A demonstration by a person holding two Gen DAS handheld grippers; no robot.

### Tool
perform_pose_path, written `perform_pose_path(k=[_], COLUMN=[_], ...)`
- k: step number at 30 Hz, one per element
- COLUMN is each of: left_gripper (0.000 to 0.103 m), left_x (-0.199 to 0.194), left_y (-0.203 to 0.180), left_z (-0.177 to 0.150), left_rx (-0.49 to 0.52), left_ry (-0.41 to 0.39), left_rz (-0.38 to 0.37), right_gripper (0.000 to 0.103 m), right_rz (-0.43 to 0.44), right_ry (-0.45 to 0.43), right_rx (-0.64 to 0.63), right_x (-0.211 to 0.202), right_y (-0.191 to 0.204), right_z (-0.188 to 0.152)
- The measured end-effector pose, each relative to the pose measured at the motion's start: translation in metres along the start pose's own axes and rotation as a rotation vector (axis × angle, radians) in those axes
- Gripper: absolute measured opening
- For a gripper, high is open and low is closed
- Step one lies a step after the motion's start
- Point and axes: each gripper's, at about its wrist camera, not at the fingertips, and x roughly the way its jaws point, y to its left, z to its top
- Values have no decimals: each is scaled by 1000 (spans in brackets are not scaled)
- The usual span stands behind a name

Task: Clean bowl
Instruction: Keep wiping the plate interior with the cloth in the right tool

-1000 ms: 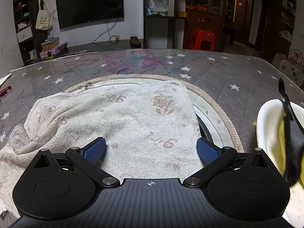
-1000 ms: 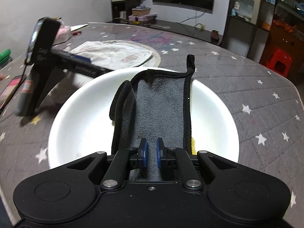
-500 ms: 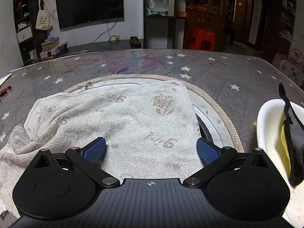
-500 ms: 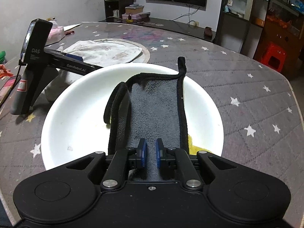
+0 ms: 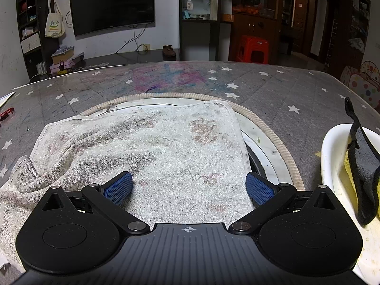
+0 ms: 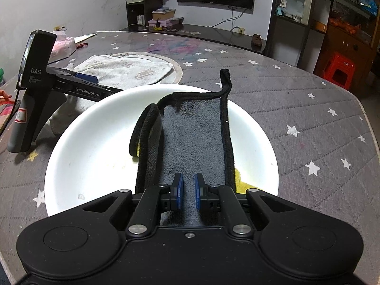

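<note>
Bowl (image 6: 90, 142), white, sits on the star-print table cover (image 6: 296, 99), just right of a worn white towel (image 5: 142, 152). Grey cloth (image 6: 194, 137) with black edging lies draped inside it, pinched in the right gripper (image 6: 188, 191). Left gripper (image 5: 188, 187) hangs over the towel, jaws wide, holding nothing. Specks and yellowish smears remain on the bowl's inside; wiping looks underway, not finished.

A dark television (image 5: 114, 2) is mounted on the white wall (image 5: 166, 26) (shelving alongside), a red stool (image 5: 253, 48) beyond.
</note>
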Motion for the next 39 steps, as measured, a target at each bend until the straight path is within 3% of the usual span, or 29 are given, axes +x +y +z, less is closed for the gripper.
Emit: perform_pose_path(k=[20,31,39], left_gripper=[103,103,103], left_x=[1,0,0], left_y=[-1,0,0], left_z=[0,0,0], left_rx=[0,0,0], left_ry=[0,0,0], left_rz=[0,0,0], right_gripper=[11,11,10], right_rz=[17,89,83], right_ry=[-33,-23,-5], right_rx=[-15,-60,-83], right_x=[20,2,-13], right_y=[14,29,31], right_z=[20,4,-9])
